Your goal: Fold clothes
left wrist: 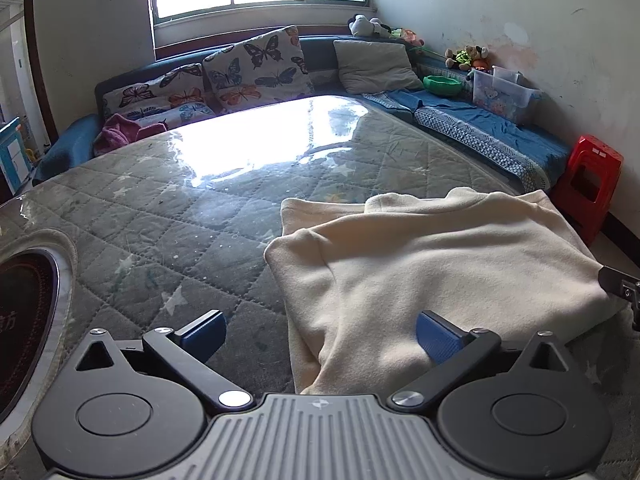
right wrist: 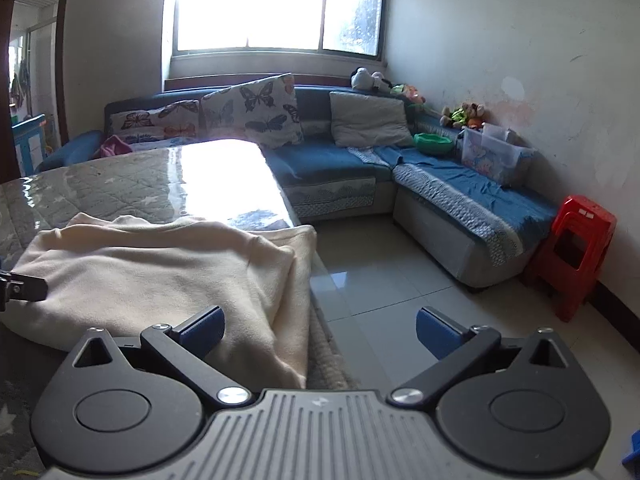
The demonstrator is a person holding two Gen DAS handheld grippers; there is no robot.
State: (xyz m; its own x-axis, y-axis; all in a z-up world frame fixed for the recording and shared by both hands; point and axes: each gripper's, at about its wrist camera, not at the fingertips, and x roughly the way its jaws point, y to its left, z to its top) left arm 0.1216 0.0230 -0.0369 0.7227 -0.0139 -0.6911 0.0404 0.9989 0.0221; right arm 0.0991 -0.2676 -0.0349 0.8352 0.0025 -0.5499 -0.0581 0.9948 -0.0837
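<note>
**Both grippers standing wide open at the folded cloth**

The left gripper (left wrist: 320, 334) is hovering with its jaws spread as far as they go, gripping nothing. The cream cloth (left wrist: 432, 264) is lying folded on the table (left wrist: 160, 208), and its near left corner is sitting in the gap between the jaws. The right blue pad (left wrist: 438, 336) is showing over the cloth's near edge; whether it is touching the fabric cannot be told. The left pad is standing over bare quilted table, off the cloth.

The right gripper (right wrist: 320, 332) is also standing fully open and holding nothing. The cloth (right wrist: 152, 268) is lying ahead and to the left of its jaws, with its right edge running down between them at the table (right wrist: 120, 176) edge. The left pad (right wrist: 204, 330) is standing over the cloth; the right pad is hanging over the tiled floor (right wrist: 384, 280), past the table. A black tip of the other gripper is showing at the cloth's far side in each view.

Beyond the jaws, a blue sofa (right wrist: 340, 160) with pillows is lining the wall, and a red stool (right wrist: 576, 256) is standing to the right.
</note>
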